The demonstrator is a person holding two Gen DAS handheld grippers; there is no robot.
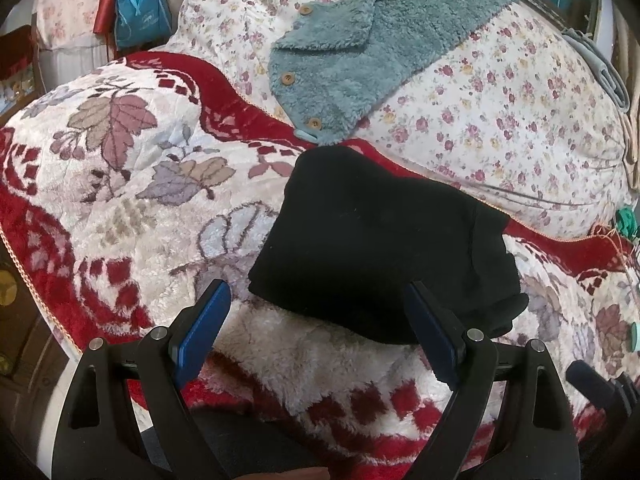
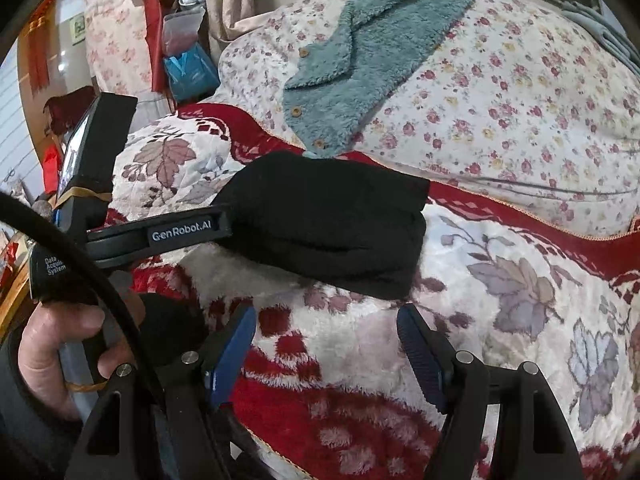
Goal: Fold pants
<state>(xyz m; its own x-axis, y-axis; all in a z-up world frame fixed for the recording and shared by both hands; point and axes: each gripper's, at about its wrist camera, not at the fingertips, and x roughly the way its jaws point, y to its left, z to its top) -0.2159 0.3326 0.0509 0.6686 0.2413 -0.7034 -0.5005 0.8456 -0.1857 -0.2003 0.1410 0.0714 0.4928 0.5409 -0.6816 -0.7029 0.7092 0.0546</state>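
The black pants [image 1: 380, 236] lie folded into a thick bundle on the red-and-white leaf-patterned blanket [image 1: 120, 184]. My left gripper [image 1: 318, 288] stands open at the bundle's near edge. Its blue pads [image 1: 204, 328] are wide apart and do not press the cloth. In the right wrist view the pants [image 2: 332, 220] lie ahead, layered edges facing me. My right gripper [image 2: 324, 314] is open just short of them, with only blanket between its fingers. The left gripper's finger [image 2: 184, 236] reaches in along the bundle's left side, and a hand [image 2: 60, 344] holds its handle.
A teal fleece garment [image 1: 360, 48] with wooden buttons lies on the floral quilt [image 1: 500, 112] behind the pants. A blue bag [image 1: 140, 16] and pillows sit at the back left. Grey folded cloth [image 1: 604, 72] lies at the far right.
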